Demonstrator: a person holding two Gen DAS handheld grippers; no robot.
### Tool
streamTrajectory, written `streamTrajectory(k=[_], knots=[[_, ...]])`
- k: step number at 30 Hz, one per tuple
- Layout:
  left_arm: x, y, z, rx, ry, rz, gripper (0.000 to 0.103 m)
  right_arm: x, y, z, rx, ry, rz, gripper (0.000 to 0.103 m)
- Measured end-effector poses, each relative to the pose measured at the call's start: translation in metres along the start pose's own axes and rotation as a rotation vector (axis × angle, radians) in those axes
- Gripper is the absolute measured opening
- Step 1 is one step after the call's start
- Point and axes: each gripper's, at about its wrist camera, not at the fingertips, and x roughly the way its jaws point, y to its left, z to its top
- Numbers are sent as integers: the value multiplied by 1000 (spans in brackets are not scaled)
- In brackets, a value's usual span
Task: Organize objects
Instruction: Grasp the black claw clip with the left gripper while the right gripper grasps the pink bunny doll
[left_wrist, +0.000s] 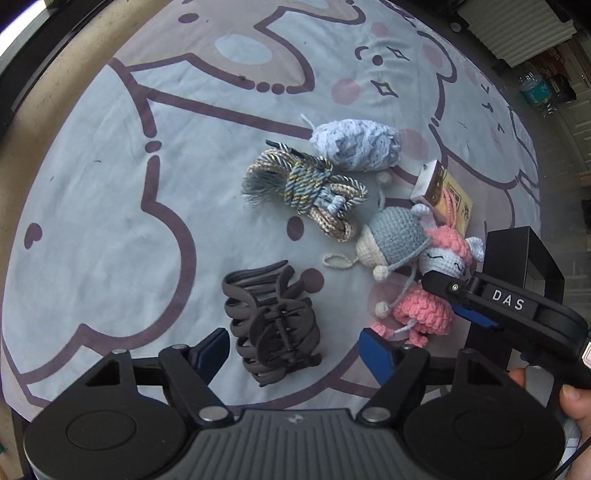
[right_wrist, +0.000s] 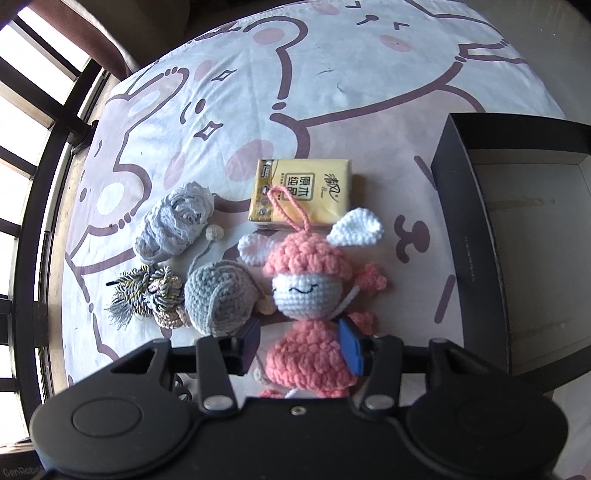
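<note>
A pink crochet doll (right_wrist: 306, 314) with white ears lies on the printed cloth; it also shows in the left wrist view (left_wrist: 432, 288). My right gripper (right_wrist: 301, 345) is open, its fingers on either side of the doll's pink body, not visibly pressing it; it also shows in the left wrist view (left_wrist: 465, 299). My left gripper (left_wrist: 295, 354) is open around a dark hair claw clip (left_wrist: 273, 325). A grey crochet doll (right_wrist: 218, 295), a braided cord bundle (left_wrist: 306, 184), a pale blue yarn ball (left_wrist: 354, 144) and a yellow tissue pack (right_wrist: 303, 192) lie nearby.
A black open box (right_wrist: 469, 229) stands to the right of the objects; it shows in the left wrist view (left_wrist: 532, 254) too. The cloth (left_wrist: 110, 184) covers a table whose edge runs along the left. A window frame (right_wrist: 37, 147) is at the left.
</note>
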Motion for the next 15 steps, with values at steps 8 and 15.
streamTrajectory(k=[8,15], knots=[[20,-12,4,1,-16,120,54,4,-12,-2,42,6,8,45],[20,-11,8,72,-30,143,49,9,-13,-1,53,5,-7,41]])
